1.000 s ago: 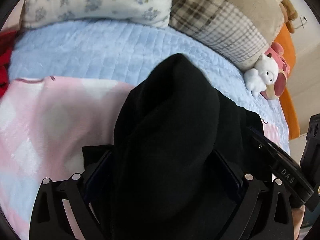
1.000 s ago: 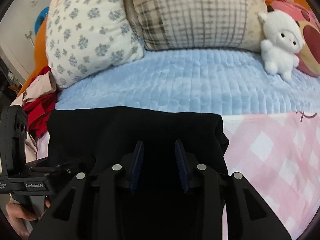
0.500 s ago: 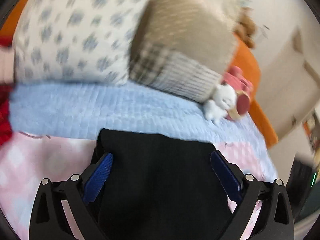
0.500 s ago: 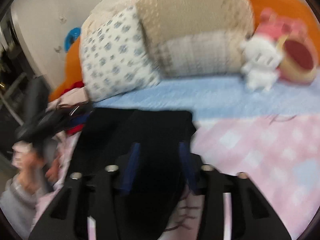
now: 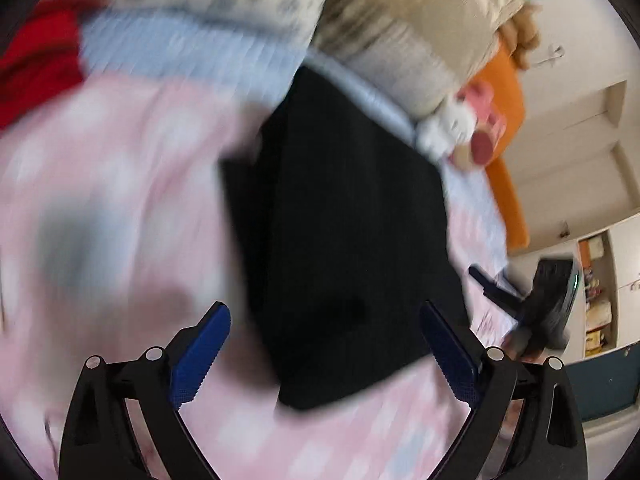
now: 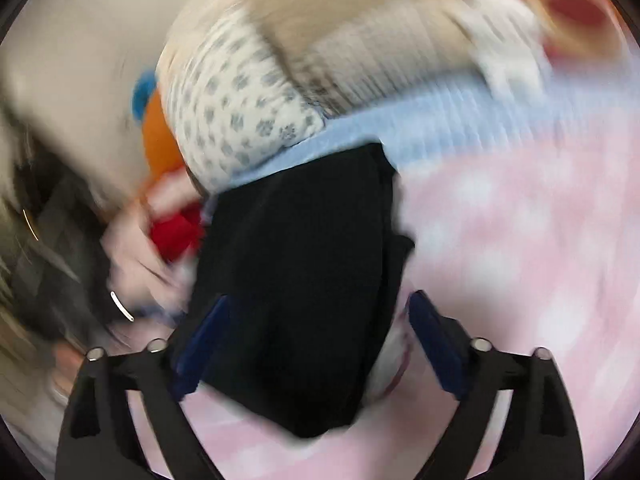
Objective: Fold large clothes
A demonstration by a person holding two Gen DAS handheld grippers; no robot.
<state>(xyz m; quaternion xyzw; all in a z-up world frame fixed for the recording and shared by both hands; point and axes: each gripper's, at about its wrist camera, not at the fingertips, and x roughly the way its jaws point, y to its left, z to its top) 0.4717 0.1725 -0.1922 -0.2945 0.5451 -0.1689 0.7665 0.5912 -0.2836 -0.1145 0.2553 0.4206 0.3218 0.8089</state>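
Note:
A folded black garment [image 5: 344, 240] lies flat on the pink checked blanket [image 5: 112, 184]; it also shows in the right wrist view [image 6: 304, 280]. My left gripper [image 5: 326, 344] is open and empty, raised above the garment's near end. My right gripper [image 6: 316, 344] is open and empty, also above the garment's near end. The other gripper [image 5: 548, 300] shows at the right of the left wrist view. Both views are blurred by motion.
A floral pillow [image 6: 236, 108] and a plaid beige pillow [image 5: 408, 32] lean at the head of the bed on a light blue quilt [image 6: 432, 116]. A white plush toy [image 5: 452, 124] sits by them. Red clothes [image 5: 36, 56] lie at the bed's side.
Both grippers have let go of the black garment, opened wide and pulled back and up. The garment now lies folded on the blanket.

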